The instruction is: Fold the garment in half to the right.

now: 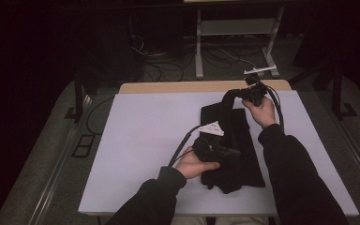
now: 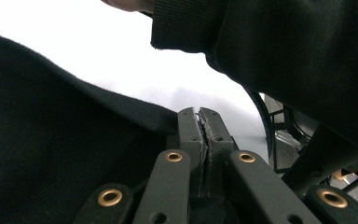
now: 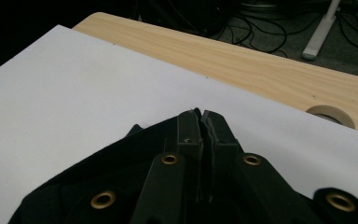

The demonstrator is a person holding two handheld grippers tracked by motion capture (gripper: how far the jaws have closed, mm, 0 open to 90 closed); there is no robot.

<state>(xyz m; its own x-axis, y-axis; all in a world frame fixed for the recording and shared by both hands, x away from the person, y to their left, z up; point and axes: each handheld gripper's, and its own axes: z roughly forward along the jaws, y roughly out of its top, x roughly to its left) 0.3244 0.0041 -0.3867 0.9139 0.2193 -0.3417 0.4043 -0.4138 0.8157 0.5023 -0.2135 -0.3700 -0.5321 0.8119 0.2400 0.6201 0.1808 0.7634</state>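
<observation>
A black cloth (image 1: 248, 161) lies folded on the white table (image 1: 140, 140), right of centre. My left gripper (image 1: 236, 152) sits low over the cloth's left side, with its jaws pressed together at the cloth's edge. In the left gripper view the gripper (image 2: 199, 112) is shut, and the cloth (image 2: 51, 140) runs into it from the left. My right gripper (image 1: 230, 93) is at the far end, holding that end of the cloth raised off the table. In the right gripper view the gripper (image 3: 200, 113) is shut, with the cloth (image 3: 98, 177) bunched around it.
A bare wooden strip (image 1: 168, 86) runs along the table's far edge, with a roll of tape (image 3: 331, 114) lying on it. Cables and a white stand (image 1: 199, 47) are on the floor beyond. A black sleeve (image 2: 284, 46) hangs over the left gripper view.
</observation>
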